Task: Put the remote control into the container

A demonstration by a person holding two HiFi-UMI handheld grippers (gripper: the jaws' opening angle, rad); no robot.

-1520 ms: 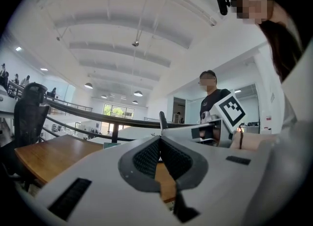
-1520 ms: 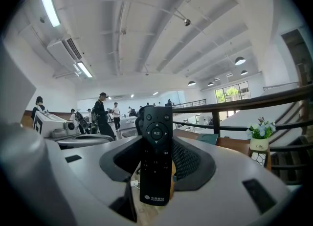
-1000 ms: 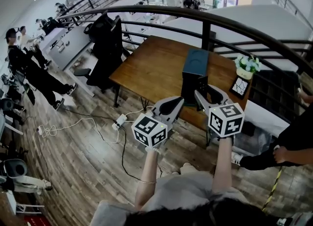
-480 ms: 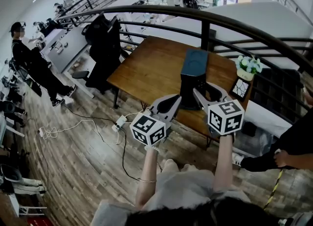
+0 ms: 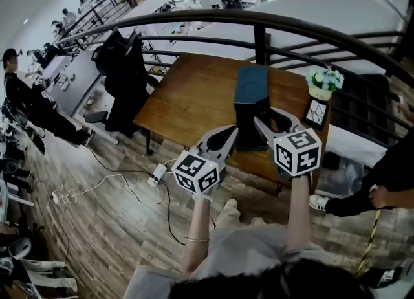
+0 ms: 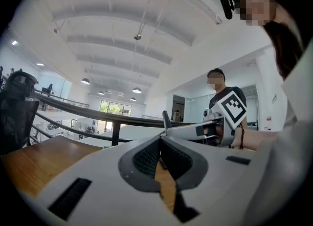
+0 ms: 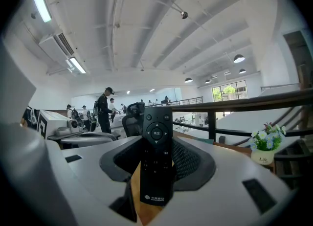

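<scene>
Mezzanine with a plank floor and a curved black railing (image 5: 194, 19). A wooden worktop (image 5: 194, 97) stands against the railing, and people are at desks well off on the far side.

- Container (image 5: 251, 87): a dark upright box with a teal top, standing toward the right end of the worktop. A flower pot (image 5: 325, 84) and a marker card (image 5: 317, 113) sit beside it on the right. From the head view I cannot tell whether the teal top is a lid or an opening.
- Right gripper (image 5: 275, 123): clamped on the remote control (image 7: 156, 142). The remote stands upright between the pads with its button face toward the camera. In the head view the jaws sit just in front of the container's near face, below its top.
- Left gripper (image 6: 160, 146): pads drawn together with nothing between them, held off to the left of the container.

Progress, as judged: the pickup is done and the remote is secure in the right gripper. It has been brought close to the container but is not in it. Left to do:
- lift the remote to the level of the top
- line it up over the opening
- lower or drop it in and let go

If the top turns out to be a lid, the idle left gripper may be needed for it.
</scene>
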